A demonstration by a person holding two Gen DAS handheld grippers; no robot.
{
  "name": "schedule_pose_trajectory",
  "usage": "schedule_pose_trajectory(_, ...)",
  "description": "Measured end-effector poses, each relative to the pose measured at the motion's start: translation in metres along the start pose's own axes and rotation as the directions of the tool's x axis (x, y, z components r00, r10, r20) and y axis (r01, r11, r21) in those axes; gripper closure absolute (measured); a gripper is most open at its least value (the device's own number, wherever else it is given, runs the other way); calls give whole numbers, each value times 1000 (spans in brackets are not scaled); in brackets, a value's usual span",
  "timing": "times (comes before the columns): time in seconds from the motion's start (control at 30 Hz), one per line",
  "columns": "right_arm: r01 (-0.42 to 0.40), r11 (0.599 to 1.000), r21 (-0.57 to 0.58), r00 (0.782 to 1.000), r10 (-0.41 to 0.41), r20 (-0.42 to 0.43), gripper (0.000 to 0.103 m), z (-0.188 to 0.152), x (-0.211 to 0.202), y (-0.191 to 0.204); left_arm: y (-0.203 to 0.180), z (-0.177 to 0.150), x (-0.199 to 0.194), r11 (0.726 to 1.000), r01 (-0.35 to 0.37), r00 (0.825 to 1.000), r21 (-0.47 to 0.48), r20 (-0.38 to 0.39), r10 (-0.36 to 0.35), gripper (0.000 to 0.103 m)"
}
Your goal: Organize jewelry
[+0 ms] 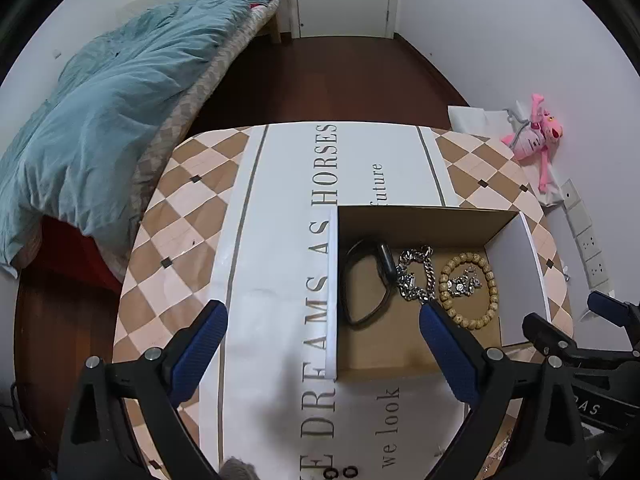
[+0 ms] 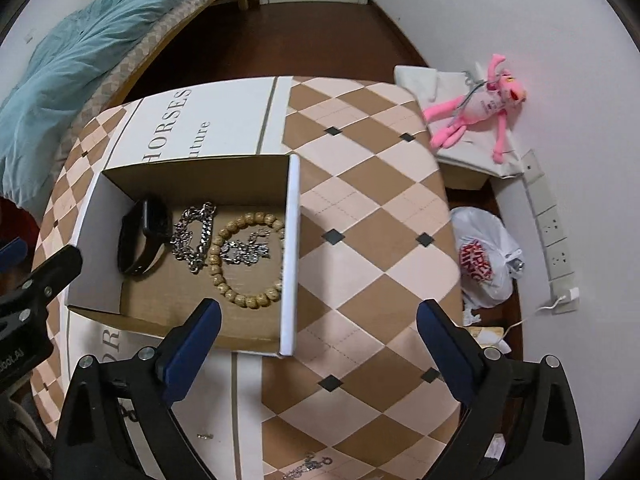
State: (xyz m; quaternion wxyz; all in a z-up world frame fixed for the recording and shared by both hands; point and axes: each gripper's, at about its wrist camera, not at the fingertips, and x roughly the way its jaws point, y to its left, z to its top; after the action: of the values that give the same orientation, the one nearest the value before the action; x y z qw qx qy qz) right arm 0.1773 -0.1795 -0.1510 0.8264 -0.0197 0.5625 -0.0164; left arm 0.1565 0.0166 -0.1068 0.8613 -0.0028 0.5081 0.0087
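Observation:
An open cardboard box point(image 1: 420, 222) point(image 2: 295, 248) stands on the checkered table. A black watch point(image 1: 366, 280) point(image 2: 140, 236), a silver chain point(image 1: 416, 276) point(image 2: 194, 236), a wooden bead bracelet point(image 1: 490, 280) point(image 2: 240, 296) and a small silver charm piece point(image 1: 462, 284) point(image 2: 244, 252) lie in it. My left gripper point(image 1: 323, 312) is open, with its fingers on either side of the box's left wall. My right gripper point(image 2: 318, 308) is open too, astride the box's right wall. Neither holds anything. A loose silver chain point(image 2: 308, 466) and a small piece point(image 2: 205, 436) lie on the table near me.
A printed white runner point(image 1: 280, 240) crosses the table. A bed with a blue quilt point(image 1: 100, 120) stands to the left. On the floor to the right are a pink plush toy point(image 2: 480, 108), a white plastic bag point(image 2: 484, 256) and wall sockets point(image 2: 552, 232).

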Motion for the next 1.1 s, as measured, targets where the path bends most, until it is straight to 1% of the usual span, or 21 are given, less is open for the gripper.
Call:
schedule_pose_trajectory(0.07,-5,1000,4,1000,5,8,4,-3,-5,0,1,-4,-6,1000,4,1000,-10,9,-4,5)
schedule_pose_trajectory(0.27,5,1000,17,995,-7,97,4,-14,-41,-2,-1,-10,-36,1000,-1,998,-10,64,2,5)
schedule_pose_trajectory(0.33,16,1000,18,991,-18,133,4,-19,-58,-1,-1,-12,-49,1000,-6,996,-7,87,7,5)
schedule_pose_trajectory(0.47,9,999,31,982,-14,187,4,-27,-87,-4,1,-18,-75,1000,-29,992,-12,121,30,5)
schedule_pose_trajectory(0.6,4,999,36,971,-12,237,4,-36,-116,-5,2,-25,-99,1000,-17,989,-15,148,19,5)
schedule_pose_trajectory(0.8,-14,999,44,957,1,289,4,-48,-151,-5,3,-34,-129,1000,3,982,-7,190,-2,5)
schedule_pose_trajectory(0.97,-42,998,53,956,25,292,4,-58,-163,-7,3,-42,-142,1000,17,978,-8,206,-15,5)
schedule_pose_trajectory(1.07,-51,997,66,969,33,247,4,-70,-152,-10,5,-50,-139,1000,8,984,-22,179,-4,5)
schedule_pose_trajectory(1.1,-50,996,69,977,34,212,4,-78,-142,-11,6,-54,-137,1000,6,985,-25,172,-1,5)
